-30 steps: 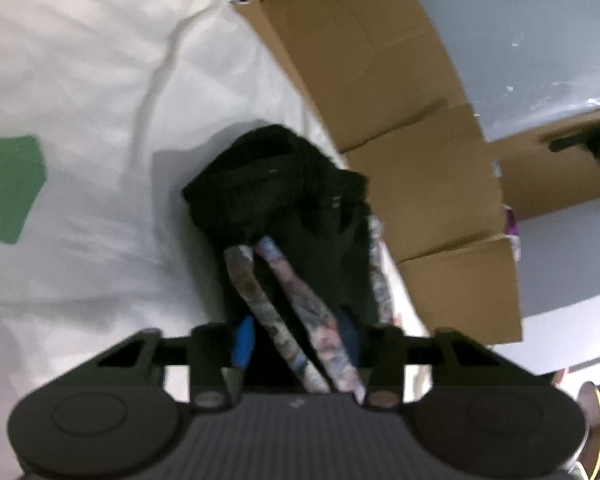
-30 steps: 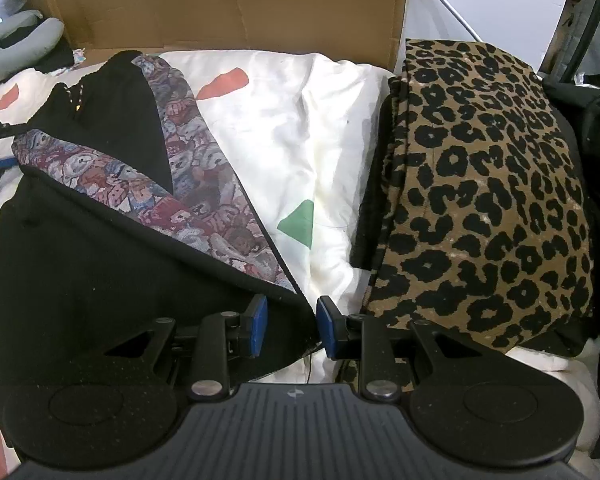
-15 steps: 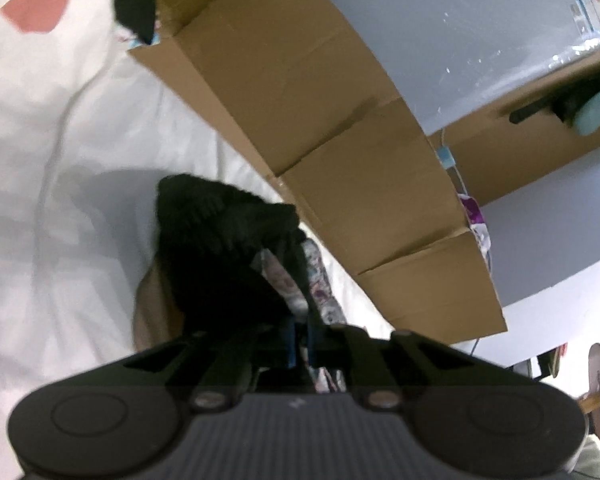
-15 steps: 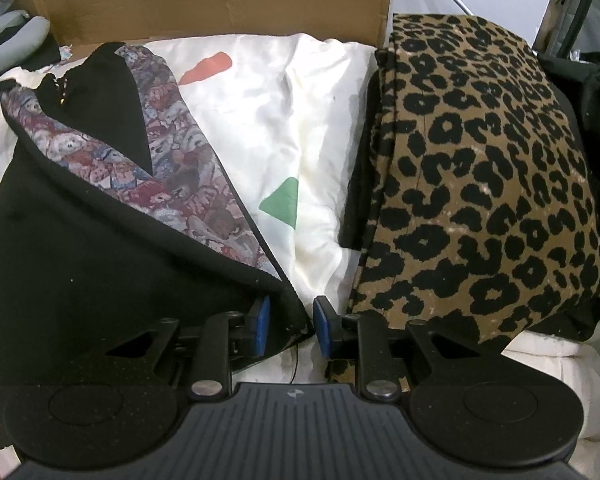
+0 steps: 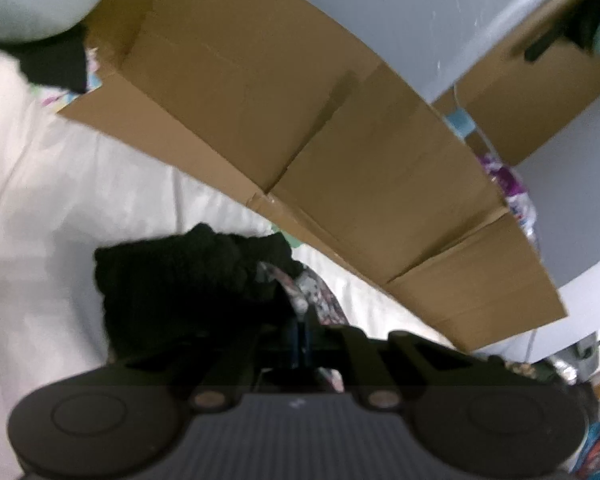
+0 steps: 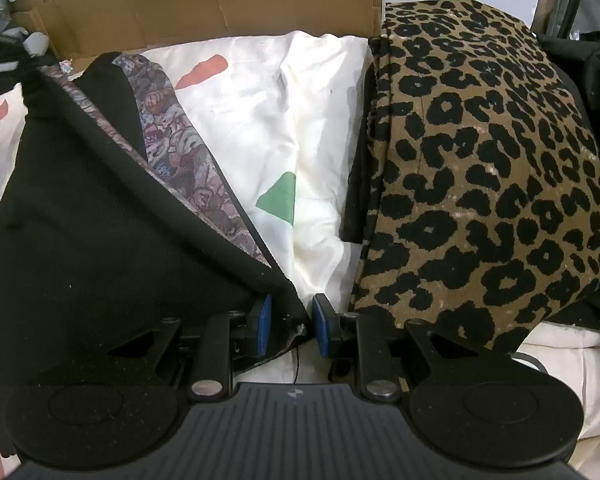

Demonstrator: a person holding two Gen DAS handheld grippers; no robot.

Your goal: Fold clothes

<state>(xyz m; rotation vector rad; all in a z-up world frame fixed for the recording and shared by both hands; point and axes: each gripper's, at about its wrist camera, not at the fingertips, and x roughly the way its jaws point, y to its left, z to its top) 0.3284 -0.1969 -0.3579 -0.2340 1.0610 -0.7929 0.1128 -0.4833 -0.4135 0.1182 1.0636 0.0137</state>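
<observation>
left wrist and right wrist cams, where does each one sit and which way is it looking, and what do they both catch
Left wrist: sits on the left gripper, looking forward and down along its shut fingers at the bunched black garment they pinch, with the cardboard box and white bedding beyond.
Right wrist: sits on the right gripper, looking down at the garment's corner between its blue pads, with a folded leopard-print garment beside it.
Shared: the black garment with its patterned lining, the bedding, the cardboard. No hand or sleeve shows in either.

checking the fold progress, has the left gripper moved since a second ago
Yes. The left gripper, shut on the black garment with patterned trim, has swung toward the brown cardboard sheet, which now looms larger.
</observation>
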